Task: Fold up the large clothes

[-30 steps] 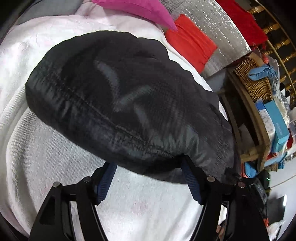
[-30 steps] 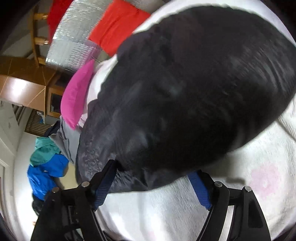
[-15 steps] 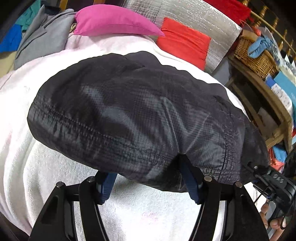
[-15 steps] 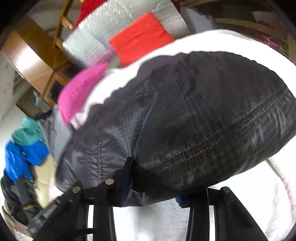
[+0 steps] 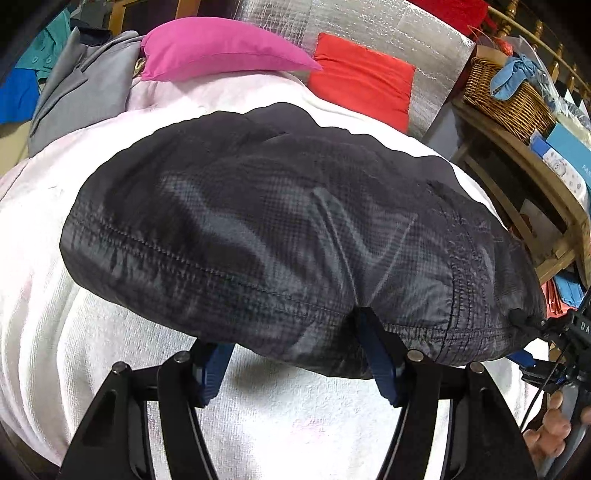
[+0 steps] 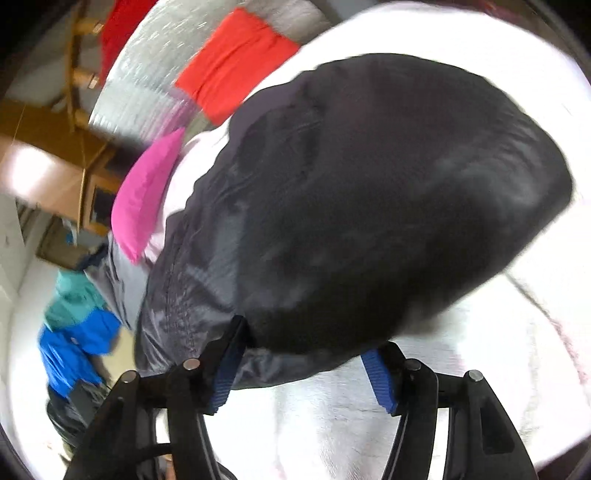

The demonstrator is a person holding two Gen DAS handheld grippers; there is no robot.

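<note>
- A black jacket is lying folded into a thick bundle on the white towel-like cover, filling the middle of both views.
- The left gripper is sitting at the jacket's near hem; its blue pads are standing apart, the hem's edge lying over the tips, and nothing shows that they are pressing on it.
- The right gripper is at another near edge of the jacket, its jaws opening; the jacket's rim is sagging between the blue pads (this view is blurred), with a gap showing on the right pad's side.
- In the left wrist view, the right gripper is also showing just beside the jacket's right corner, with a hand below it.
- Beyond the jacket, a pink cushion and a red cushion are lying at the cover's far edge, the red one against a silver foil sheet.
- Right of the jacket, a wicker basket is sitting on a wooden shelf.
- Left of the jacket, grey clothing and blue and teal garments are piling up.
</note>
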